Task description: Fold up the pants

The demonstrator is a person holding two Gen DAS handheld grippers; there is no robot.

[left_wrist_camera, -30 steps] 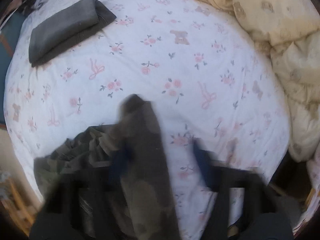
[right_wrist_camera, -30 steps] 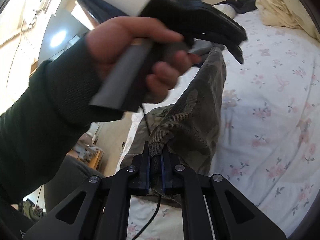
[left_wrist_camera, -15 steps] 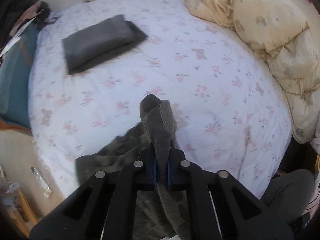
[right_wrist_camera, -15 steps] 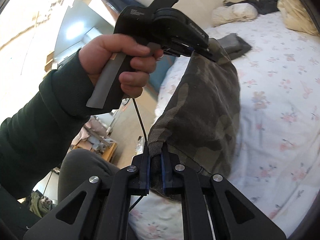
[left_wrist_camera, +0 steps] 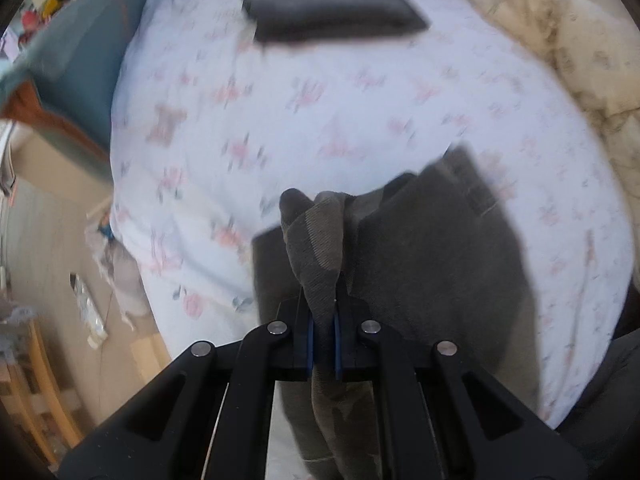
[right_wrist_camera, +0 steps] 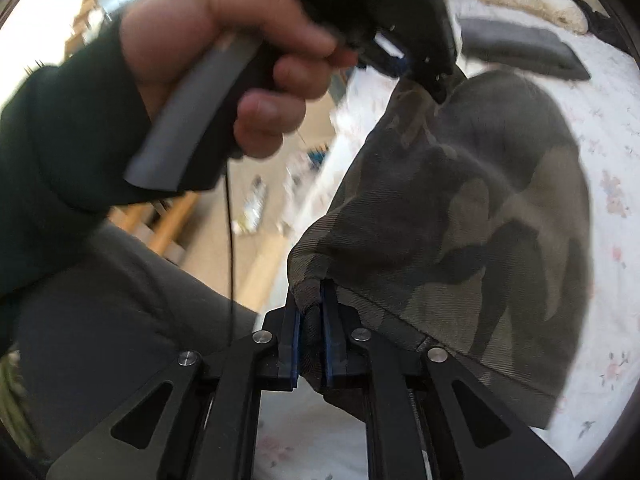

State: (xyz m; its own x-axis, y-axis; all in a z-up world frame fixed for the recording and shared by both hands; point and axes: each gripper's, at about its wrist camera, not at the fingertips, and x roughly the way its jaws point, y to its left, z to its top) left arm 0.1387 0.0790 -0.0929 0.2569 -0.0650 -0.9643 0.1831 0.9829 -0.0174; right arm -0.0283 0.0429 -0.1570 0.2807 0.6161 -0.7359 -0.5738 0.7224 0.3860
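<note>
The camouflage pants (right_wrist_camera: 460,208) hang stretched between my two grippers above the floral bed sheet (left_wrist_camera: 320,100). My left gripper (left_wrist_camera: 323,344) is shut on one edge of the pants (left_wrist_camera: 320,248), whose fabric bunches above the pads. My right gripper (right_wrist_camera: 311,344) is shut on another edge of the pants. In the right wrist view the left gripper (right_wrist_camera: 432,80) and the hand that holds it sit at the top, pinching the upper corner of the fabric. The rest of the pants drapes down toward the bed.
A folded dark grey garment (left_wrist_camera: 332,4) lies at the far side of the bed, also in the right wrist view (right_wrist_camera: 520,48). A cream duvet (left_wrist_camera: 580,60) is piled at the right. The bed edge and floor with clutter (left_wrist_camera: 88,312) lie to the left.
Both grippers have lifted the pants and drawn them out wider. The left gripper has swung left along the bed, so the grey folded garment now sits at top centre.
</note>
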